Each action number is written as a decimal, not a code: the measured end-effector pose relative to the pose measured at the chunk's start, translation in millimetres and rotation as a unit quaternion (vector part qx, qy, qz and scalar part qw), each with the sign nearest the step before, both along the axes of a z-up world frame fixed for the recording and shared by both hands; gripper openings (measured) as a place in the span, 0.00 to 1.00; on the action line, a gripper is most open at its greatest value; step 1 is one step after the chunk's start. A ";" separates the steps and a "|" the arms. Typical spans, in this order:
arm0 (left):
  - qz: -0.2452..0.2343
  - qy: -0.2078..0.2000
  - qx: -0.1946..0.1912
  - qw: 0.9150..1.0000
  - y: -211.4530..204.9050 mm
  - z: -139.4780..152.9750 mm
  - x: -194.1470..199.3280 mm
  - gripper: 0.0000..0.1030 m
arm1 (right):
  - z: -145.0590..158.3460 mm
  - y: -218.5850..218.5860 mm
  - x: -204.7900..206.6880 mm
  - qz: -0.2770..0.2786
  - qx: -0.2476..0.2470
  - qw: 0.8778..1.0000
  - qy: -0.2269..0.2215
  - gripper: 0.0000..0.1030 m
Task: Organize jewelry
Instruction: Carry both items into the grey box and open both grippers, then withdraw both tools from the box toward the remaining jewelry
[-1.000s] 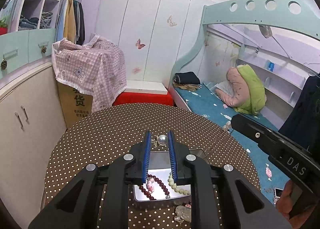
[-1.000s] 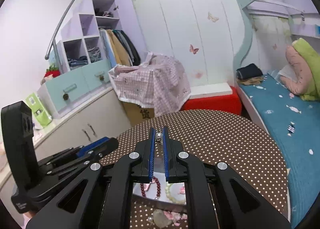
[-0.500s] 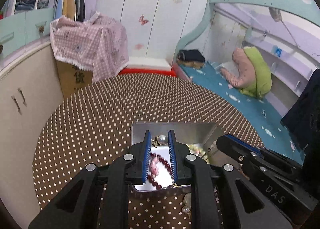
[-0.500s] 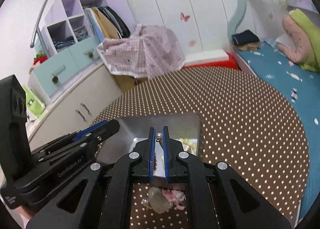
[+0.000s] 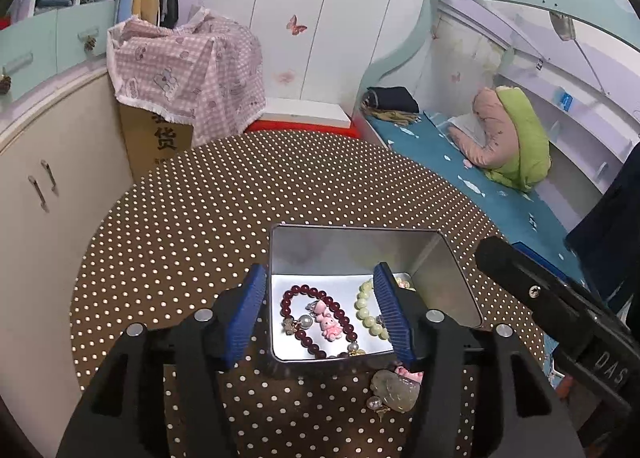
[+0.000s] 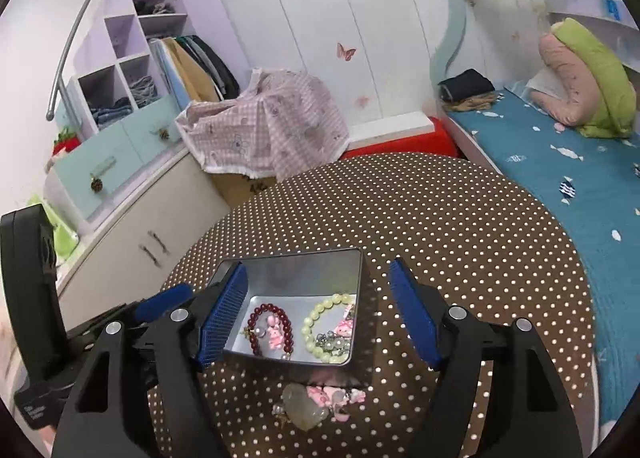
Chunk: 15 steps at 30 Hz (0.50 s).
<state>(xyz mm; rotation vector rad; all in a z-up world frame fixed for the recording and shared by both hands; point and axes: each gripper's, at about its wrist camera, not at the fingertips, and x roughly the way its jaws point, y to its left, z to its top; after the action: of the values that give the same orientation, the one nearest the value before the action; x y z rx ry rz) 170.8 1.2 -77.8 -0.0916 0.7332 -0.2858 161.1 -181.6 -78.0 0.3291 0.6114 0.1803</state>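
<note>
An open silver tin [image 5: 448, 258] [image 6: 296, 262] stands on the dotted round table. In it lie a dark red bead bracelet [image 5: 294, 292] [image 6: 262, 308], a pale green bead bracelet [image 5: 366, 310] [image 6: 316, 318], pink charms and a pearl earring [image 5: 306, 321]. My left gripper [image 5: 320, 312] is open and empty, just above the tin's near half. My right gripper [image 6: 320, 310] is open and empty, its fingers spread wider than the tin. A clear stone pendant with pink charms [image 5: 394, 392] [image 6: 308, 408] lies on the table in front of the tin.
The brown dotted table [image 5: 240, 194] [image 6: 460, 218] has a round edge. Cabinets [image 5: 44, 178] stand to the left, a covered box [image 5: 188, 70] behind, and a bed [image 5: 460, 162] to the right. The right gripper's body [image 5: 560, 310] shows at right in the left wrist view.
Both grippers have opened. The pearl earring that my left gripper held and the small piece that my right gripper held are out of the jaws. Both views have tilted down toward the tin.
</note>
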 end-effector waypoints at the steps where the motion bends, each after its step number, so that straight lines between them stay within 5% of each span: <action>1: 0.000 0.001 -0.002 1.000 0.4 1.4 -0.7 0.53 | 1.3 -1.6 -1.2 -0.003 0.000 1.000 -0.001 0.69; 15: 0.017 0.009 -0.001 1.000 2.1 -2.1 -33.1 0.53 | -9.2 -14.4 -31.9 -0.036 -0.011 0.999 0.002 0.69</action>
<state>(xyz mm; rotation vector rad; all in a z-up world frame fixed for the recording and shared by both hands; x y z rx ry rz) 137.8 3.2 -79.8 -0.1081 0.7493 -0.2540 129.2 -196.0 -87.1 0.3304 0.6051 0.1041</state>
